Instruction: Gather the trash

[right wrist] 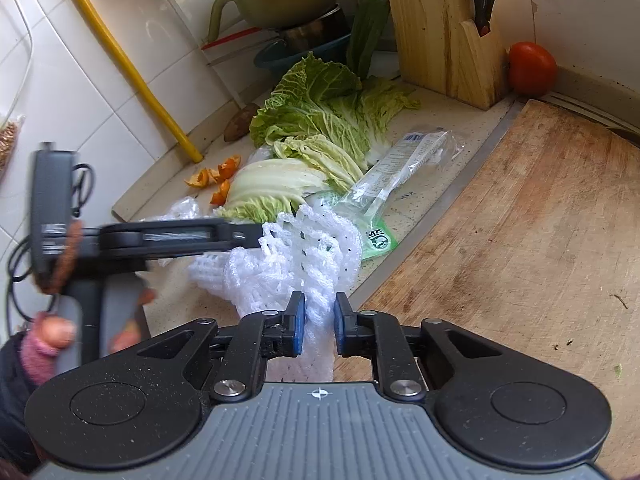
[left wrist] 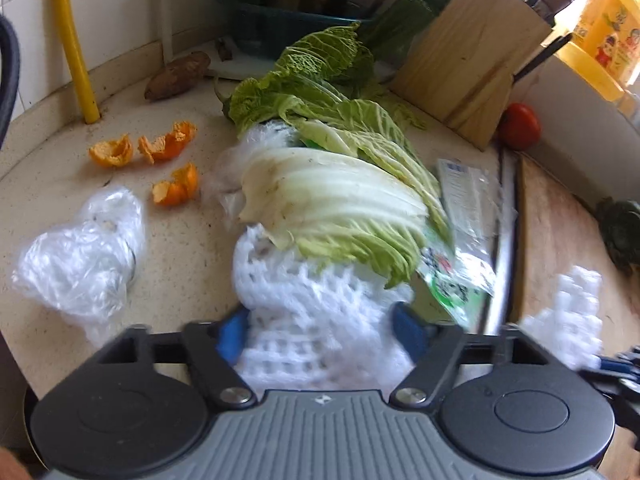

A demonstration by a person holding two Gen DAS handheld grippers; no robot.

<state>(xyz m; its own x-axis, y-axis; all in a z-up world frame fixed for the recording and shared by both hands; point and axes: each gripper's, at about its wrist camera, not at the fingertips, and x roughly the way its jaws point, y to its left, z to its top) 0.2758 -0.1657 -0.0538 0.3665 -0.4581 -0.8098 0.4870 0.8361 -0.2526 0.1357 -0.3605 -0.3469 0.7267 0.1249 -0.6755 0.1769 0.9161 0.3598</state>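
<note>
A white foam net (left wrist: 312,312) (right wrist: 304,248) is stretched between my two grippers above the counter. My left gripper (left wrist: 320,332) has the wide end of the net filling its gap, and both blue pads touch it. My right gripper (right wrist: 319,320) is shut on a narrow bunched strip of the same net. Under the net lie cabbage leaves (left wrist: 332,200) and a printed plastic wrapper (left wrist: 460,232). To the left are orange peels (left wrist: 168,144) and a crumpled clear plastic bag (left wrist: 80,256).
A wooden knife block (left wrist: 472,52) and a tomato (left wrist: 518,126) stand at the back right. A wooden cutting board (right wrist: 520,240) covers the right side. A sweet potato (left wrist: 178,74), a yellow pipe (left wrist: 76,40) and stacked bowls (right wrist: 288,4) line the tiled wall.
</note>
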